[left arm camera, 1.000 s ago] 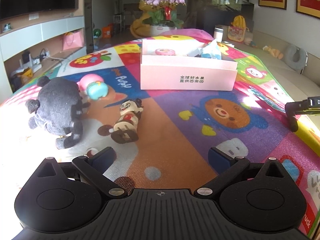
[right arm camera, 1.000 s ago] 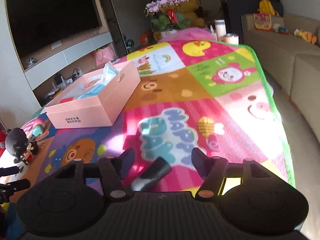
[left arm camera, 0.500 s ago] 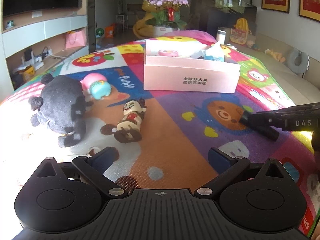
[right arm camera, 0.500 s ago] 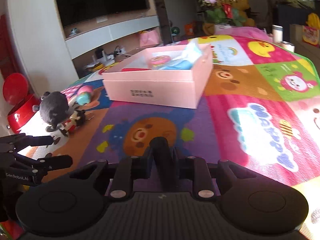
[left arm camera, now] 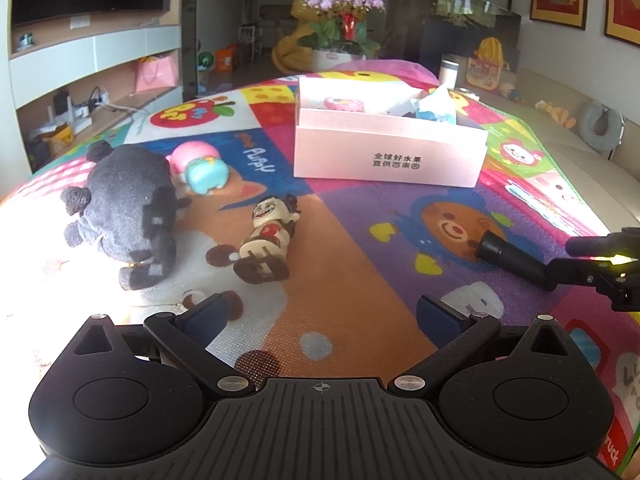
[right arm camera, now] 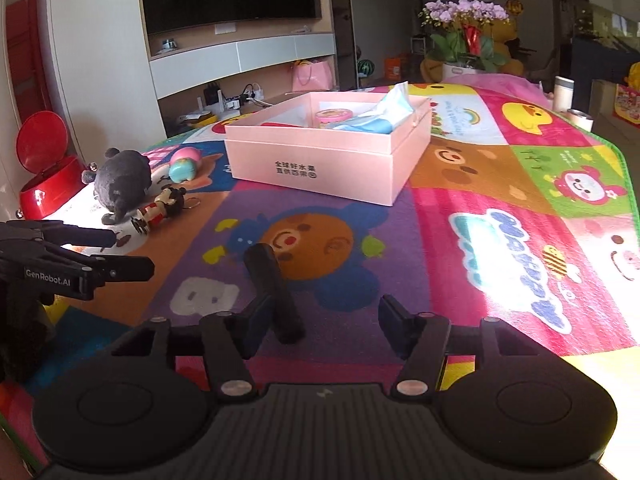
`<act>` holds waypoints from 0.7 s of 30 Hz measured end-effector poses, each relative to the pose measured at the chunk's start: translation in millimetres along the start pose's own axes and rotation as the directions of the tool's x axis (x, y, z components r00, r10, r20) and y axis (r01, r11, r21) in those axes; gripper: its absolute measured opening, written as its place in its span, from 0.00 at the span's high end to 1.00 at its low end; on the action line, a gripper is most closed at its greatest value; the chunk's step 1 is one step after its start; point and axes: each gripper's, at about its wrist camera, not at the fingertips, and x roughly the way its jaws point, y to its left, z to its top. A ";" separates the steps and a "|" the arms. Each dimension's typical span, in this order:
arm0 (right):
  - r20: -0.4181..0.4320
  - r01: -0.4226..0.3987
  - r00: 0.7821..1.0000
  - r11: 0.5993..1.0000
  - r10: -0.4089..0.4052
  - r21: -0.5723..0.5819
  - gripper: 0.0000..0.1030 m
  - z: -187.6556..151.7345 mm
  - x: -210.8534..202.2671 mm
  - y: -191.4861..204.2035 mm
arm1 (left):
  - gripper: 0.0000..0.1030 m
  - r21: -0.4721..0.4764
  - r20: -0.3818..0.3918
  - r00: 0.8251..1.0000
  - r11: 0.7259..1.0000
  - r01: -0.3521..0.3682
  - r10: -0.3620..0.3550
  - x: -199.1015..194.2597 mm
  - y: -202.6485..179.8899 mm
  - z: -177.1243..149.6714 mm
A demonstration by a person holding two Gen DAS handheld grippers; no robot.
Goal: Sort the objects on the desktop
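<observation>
A black cylinder (right arm camera: 274, 292) lies on the colourful mat between my right gripper's (right arm camera: 320, 322) open jaws, close to the left finger; it also shows in the left wrist view (left arm camera: 512, 258). My left gripper (left arm camera: 320, 314) is open and empty, low over the mat. Ahead of it lie a cartoon figurine (left arm camera: 266, 240), a dark plush toy (left arm camera: 124, 208) and a pink-and-teal toy (left arm camera: 200, 166). An open pink box (left arm camera: 388, 156) with a pink round tin and a blue tissue pack stands further back; it also shows in the right wrist view (right arm camera: 320, 160).
A red bin (right arm camera: 44, 172) stands off the mat's left edge. A white cup (right arm camera: 563, 94) and a flower pot (left arm camera: 340, 32) are at the far end. A sofa (left arm camera: 580, 160) runs along the right side.
My right gripper was shut on the black cylinder half a second ago; its jaws have opened and the cylinder now lies on the mat. The left gripper has barely moved.
</observation>
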 end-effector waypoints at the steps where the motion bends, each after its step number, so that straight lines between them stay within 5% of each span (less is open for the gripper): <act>1: 0.014 0.024 1.000 1.000 -0.023 -0.010 0.43 -0.8 -1.7 -0.3 | 0.00 0.001 0.001 1.000 1.000 0.001 -0.001 -0.2 0.0 -0.2; 5: 0.060 0.180 0.983 0.980 -0.175 -0.084 0.43 5.3 1.3 3.0 | 0.00 -0.013 0.000 1.000 1.000 0.012 -0.012 0.1 2.3 -0.1; 9: 0.039 0.243 0.970 0.966 -0.241 -0.086 0.43 12.6 12.4 0.0 | 0.00 -0.016 0.011 1.000 1.000 0.013 -0.013 -2.1 2.6 -0.7; 15: 0.034 0.107 0.994 0.988 -0.104 -0.109 0.48 27.5 19.4 12.3 | 0.00 -0.004 0.005 1.000 1.000 0.002 -0.002 -1.8 -0.1 -0.3; 19: -0.066 0.031 0.997 0.987 -0.041 -0.155 0.75 35.6 43.6 24.1 | 0.00 -0.032 0.014 1.000 0.999 0.010 -0.010 -3.2 4.8 -0.7; 21: -0.092 -0.013 0.996 0.986 -0.002 -0.166 0.80 35.0 46.6 31.5 | 0.00 -0.055 0.008 1.000 0.998 0.018 -0.017 -2.1 9.0 -0.1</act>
